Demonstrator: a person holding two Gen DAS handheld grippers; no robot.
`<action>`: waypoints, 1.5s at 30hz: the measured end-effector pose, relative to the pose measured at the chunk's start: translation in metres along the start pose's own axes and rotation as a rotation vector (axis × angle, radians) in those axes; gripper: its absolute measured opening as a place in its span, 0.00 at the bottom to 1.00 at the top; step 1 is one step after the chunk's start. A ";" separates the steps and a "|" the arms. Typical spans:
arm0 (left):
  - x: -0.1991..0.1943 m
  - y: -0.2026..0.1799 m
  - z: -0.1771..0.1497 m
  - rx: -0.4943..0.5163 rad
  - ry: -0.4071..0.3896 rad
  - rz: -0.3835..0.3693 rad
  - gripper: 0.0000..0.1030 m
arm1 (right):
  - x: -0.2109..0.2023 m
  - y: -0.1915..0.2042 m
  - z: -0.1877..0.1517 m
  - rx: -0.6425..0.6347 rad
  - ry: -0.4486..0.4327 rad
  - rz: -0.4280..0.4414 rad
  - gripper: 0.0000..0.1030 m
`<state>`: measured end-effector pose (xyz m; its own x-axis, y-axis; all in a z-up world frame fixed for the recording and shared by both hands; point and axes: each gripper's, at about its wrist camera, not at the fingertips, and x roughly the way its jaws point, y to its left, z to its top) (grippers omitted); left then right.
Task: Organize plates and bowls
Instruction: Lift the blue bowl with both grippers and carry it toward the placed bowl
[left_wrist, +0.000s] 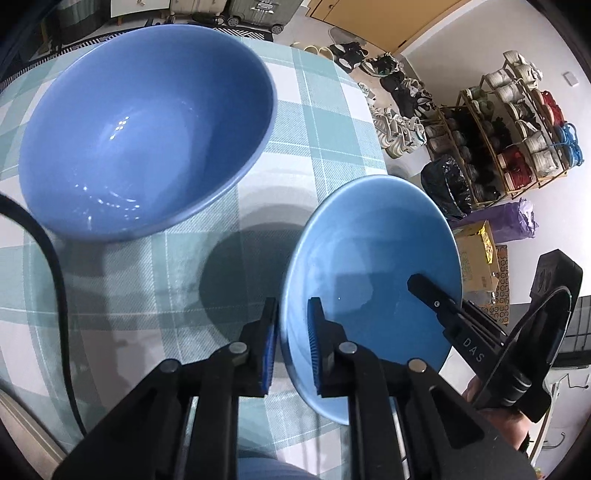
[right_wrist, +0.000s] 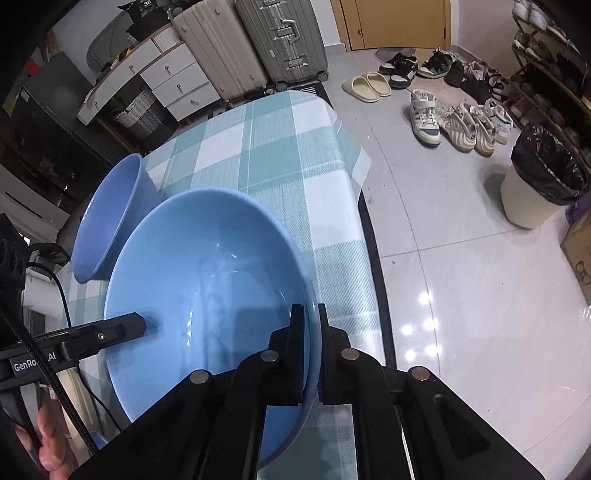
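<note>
Light blue bowl (right_wrist: 207, 280): we hold it tilted above the checked tablecloth (right_wrist: 280, 147), near the table's right edge, with both tools on its rim.
Right gripper (right_wrist: 312, 354): we have it clamped on the bowl's near right rim, one pad inside the wall and one outside.
Left gripper (left_wrist: 291, 347): its blue-padded fingers (left_wrist: 314, 343) straddle the bowl's left rim, one on each side; the jaws are nearly together, but we cannot tell whether the pads press on the wall.
Deeper blue bowl (left_wrist: 144, 129): we see it standing upright on the cloth, up and to the left of the held bowl, empty and apart from it in the left wrist view.
Floor beside us: a shoe rack (left_wrist: 517, 122), loose shoes (right_wrist: 458, 122) and a lined bin (right_wrist: 543, 181).
</note>
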<state>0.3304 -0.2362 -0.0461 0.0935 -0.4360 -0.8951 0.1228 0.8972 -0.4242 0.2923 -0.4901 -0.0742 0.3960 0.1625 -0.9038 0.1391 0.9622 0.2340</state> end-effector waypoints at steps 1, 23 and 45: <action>0.002 0.000 0.000 0.002 0.015 0.013 0.13 | 0.000 0.001 -0.001 0.001 0.007 0.004 0.04; -0.014 -0.014 -0.015 0.112 0.002 0.138 0.04 | -0.020 0.017 -0.008 0.022 0.038 0.021 0.04; -0.143 0.019 -0.119 -0.014 -0.111 0.065 0.04 | -0.155 0.115 -0.088 -0.058 -0.010 0.056 0.04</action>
<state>0.2021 -0.1480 0.0572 0.2097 -0.3810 -0.9005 0.0989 0.9245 -0.3681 0.1669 -0.3853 0.0612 0.4105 0.2147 -0.8862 0.0639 0.9627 0.2628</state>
